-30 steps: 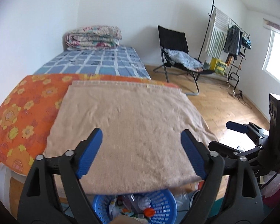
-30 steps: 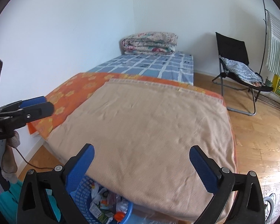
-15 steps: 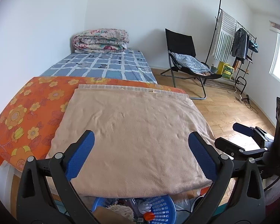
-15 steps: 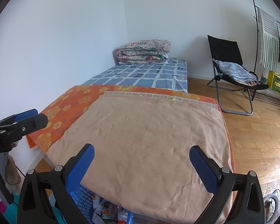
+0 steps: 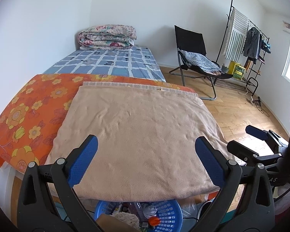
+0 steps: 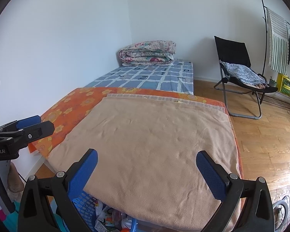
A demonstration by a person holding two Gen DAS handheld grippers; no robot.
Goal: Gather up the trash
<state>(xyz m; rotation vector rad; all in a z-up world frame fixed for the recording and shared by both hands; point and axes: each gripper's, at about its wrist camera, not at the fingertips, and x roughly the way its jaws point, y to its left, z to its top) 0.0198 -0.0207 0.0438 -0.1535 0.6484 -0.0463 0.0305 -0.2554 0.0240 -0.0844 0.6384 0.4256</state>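
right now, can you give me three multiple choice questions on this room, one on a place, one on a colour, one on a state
1. Where is the blue laundry basket?
A. on the folding chair
B. on the floor at the near end of the bed
C. on the folded floral quilt

2. What colour is the towel spread over the near end of the bed?
A. beige
B. green
C. black

3. How do the left tongs stand?
A. shut on a bottle
B. shut on the towel
C. open, holding nothing

Answers:
1 B, its rim shows below the towel's near edge, with trash inside.
2 A, it lies beige over the orange floral sheet.
3 C, the blue pads are wide apart with only the towel seen between them; the right tongs stand the same.
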